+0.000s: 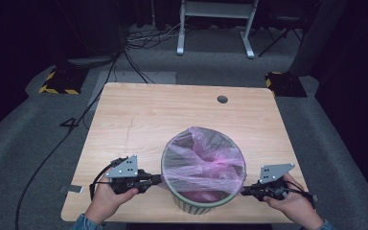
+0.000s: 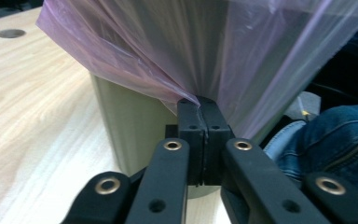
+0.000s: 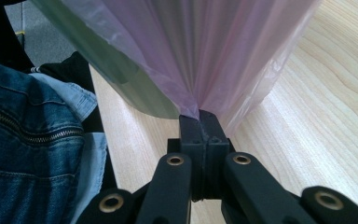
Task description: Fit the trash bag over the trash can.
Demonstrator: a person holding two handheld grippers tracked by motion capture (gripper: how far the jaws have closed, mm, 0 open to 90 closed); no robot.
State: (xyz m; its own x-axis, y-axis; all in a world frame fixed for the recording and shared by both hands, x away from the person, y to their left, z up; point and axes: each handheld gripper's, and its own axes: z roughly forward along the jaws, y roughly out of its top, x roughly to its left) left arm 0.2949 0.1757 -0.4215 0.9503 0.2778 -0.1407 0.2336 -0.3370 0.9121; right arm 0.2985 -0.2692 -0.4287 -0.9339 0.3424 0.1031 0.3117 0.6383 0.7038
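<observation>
Both grippers, left (image 2: 199, 103) & right (image 3: 199, 115), pinch thin crinkly pink bag (image 1: 206, 158).

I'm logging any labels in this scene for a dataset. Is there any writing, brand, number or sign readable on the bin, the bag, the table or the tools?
None: no readable text stands on anything here.
The pink bag, the green bin, the wooden table and both claws, left and right, carry no print.
The yellow-and-black striped floor block bears stripes, no words.
</observation>
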